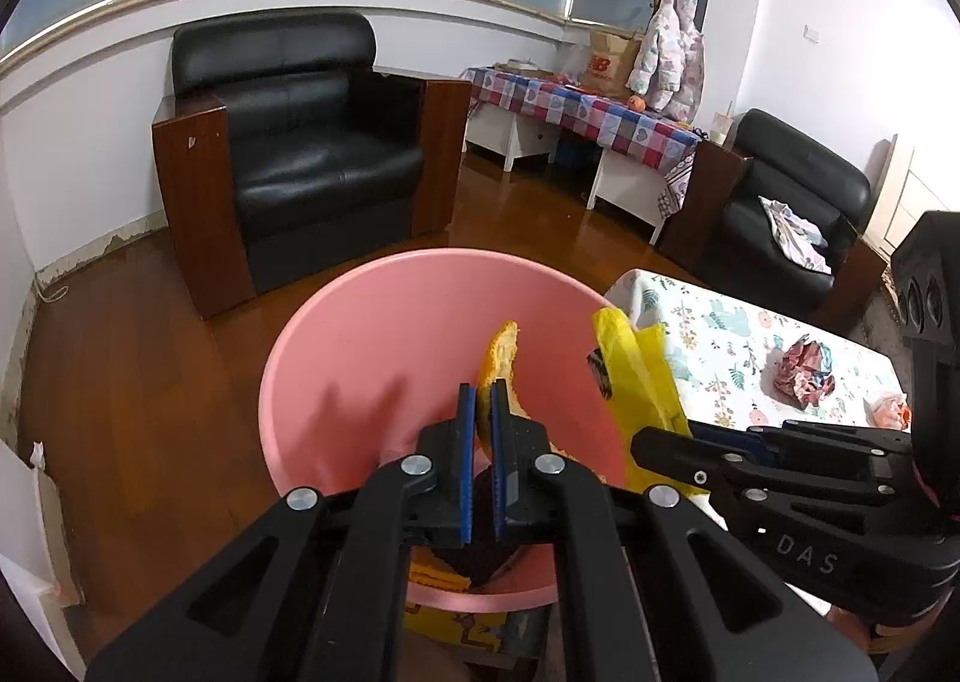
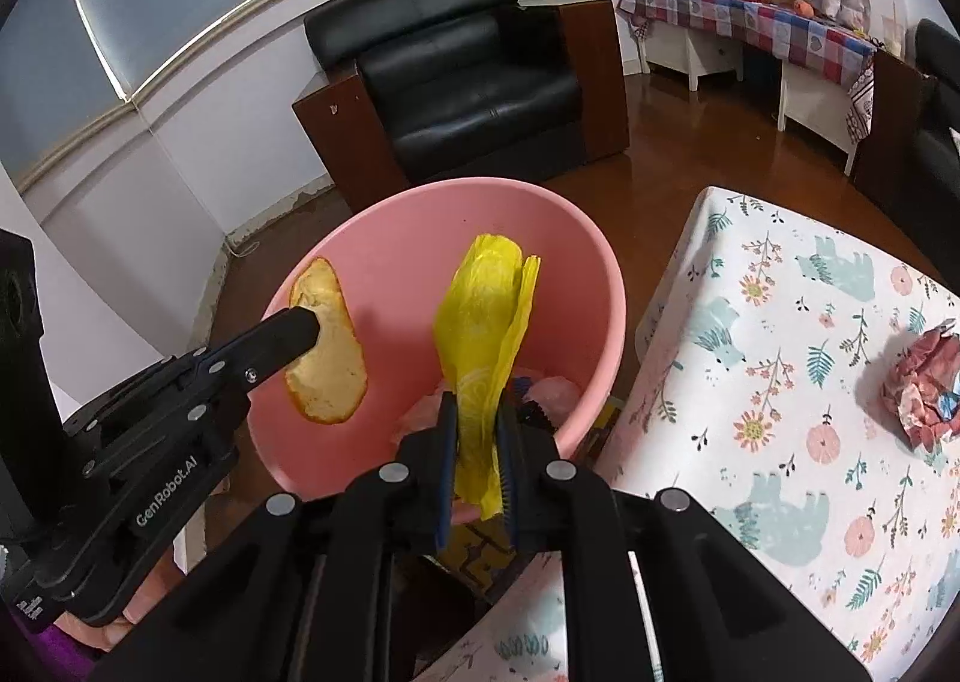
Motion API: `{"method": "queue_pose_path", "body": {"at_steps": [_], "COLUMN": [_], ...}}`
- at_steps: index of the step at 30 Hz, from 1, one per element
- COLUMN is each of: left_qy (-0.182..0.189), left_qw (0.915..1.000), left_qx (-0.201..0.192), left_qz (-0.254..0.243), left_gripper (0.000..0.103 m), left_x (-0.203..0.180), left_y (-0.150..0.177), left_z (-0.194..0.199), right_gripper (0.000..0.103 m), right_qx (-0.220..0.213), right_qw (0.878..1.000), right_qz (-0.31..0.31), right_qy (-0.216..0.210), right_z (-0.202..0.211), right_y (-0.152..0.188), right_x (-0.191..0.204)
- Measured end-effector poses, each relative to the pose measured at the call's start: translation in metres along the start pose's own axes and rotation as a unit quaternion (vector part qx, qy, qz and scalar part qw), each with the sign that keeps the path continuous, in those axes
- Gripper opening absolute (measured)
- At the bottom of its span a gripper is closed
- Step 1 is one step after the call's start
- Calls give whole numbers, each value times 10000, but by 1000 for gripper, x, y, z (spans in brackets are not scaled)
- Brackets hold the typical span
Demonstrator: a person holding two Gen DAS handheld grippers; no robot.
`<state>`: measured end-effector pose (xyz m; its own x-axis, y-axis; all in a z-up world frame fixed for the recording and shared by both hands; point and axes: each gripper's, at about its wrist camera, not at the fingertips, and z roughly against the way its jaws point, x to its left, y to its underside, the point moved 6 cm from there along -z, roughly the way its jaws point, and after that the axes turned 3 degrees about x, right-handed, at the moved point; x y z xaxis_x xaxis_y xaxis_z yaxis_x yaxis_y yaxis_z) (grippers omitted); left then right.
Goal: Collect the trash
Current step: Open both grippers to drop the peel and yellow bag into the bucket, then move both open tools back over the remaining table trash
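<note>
A pink bin (image 1: 360, 334) stands on the floor beside the table; it also shows in the right wrist view (image 2: 408, 226). My left gripper (image 1: 483, 400) is shut on an orange peel (image 1: 501, 352) and holds it over the bin; the peel (image 2: 327, 358) shows clearly in the right wrist view. My right gripper (image 2: 477, 418) is shut on a yellow plastic bag (image 2: 486, 310) above the bin's right rim; the bag (image 1: 636, 376) also shows in the left wrist view. A crumpled red wrapper (image 2: 927, 388) lies on the table.
The table (image 2: 780, 358) has a floral cloth and stands right of the bin. A black armchair (image 1: 300, 130) stands behind the bin, with a checkered side table (image 1: 588, 106) and a second armchair (image 1: 792, 202) at the back right. Other trash (image 2: 552, 388) lies inside the bin.
</note>
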<state>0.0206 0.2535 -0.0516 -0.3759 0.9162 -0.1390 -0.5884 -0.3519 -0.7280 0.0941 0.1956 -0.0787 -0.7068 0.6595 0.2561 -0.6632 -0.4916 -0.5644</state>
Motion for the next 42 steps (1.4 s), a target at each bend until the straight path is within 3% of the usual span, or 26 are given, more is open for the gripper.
{"method": "queue_pose_path", "body": {"at_steps": [3,6,8,11,32,42], "left_qy": [12,19,61,125,203,409], "left_qw": [10000,9999,9999,9999,9995,9975], "left_qx": [71,145,112,58,-73,-35], "left_qz": [-19,22,53,75,-244,-572], "left_gripper": [4,8,24,32,33,33], "left_x": [3,7,8,8,-25,-70], "left_y": [1,3,2,2,1,3], "left_z": [-4,-7,-6,-4,19,21], "right_gripper": [14,24,27,27,27,27], "right_qx": [-14,43,57,57,-285,-508], "right_qw": [10000,9999,9998,9998,9991,9967], "right_qz": [-73,-124,-167,-206,-277,-268], "right_qy": [26,54,34,20,140,582], "right_z": [-4,-8,-9,-10,32,68], "right_y": [0,0,1,1,25,45], "right_x": [-1,-2,-4,-6,-20,-49]}}
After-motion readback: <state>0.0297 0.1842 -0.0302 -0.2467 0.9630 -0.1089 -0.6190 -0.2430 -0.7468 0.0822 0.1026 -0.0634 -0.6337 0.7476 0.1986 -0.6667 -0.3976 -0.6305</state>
